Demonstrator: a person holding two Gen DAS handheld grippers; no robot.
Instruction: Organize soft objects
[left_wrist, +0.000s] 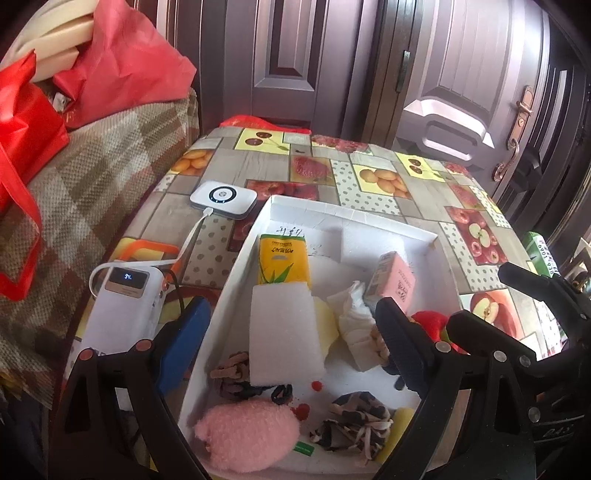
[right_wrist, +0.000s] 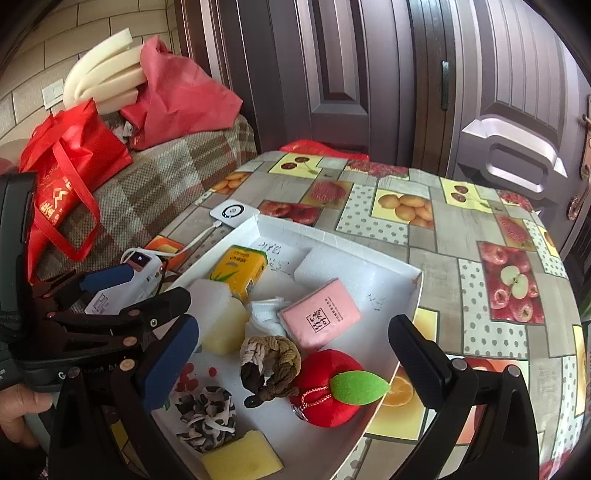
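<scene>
Nearest the left wrist camera, a pink plush toy (left_wrist: 247, 435) lies in the white tray (left_wrist: 240, 266), between the spread, empty fingers of the left gripper (left_wrist: 295, 339). Just beyond it sits a white foam block (left_wrist: 284, 328). Seen from the right wrist, the right gripper (right_wrist: 295, 354) also stands wide apart, holding nothing, over a red plush apple (right_wrist: 325, 391) and a knotted brown cloth (right_wrist: 271, 362) in that tray on the fruit-patterned tablecloth (right_wrist: 480, 229).

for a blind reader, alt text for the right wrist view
An open right hand-held gripper hangs over a white tray of soft things: a red plush apple, a pink pack, sponges. The tray sits on a fruit-print table.
</scene>
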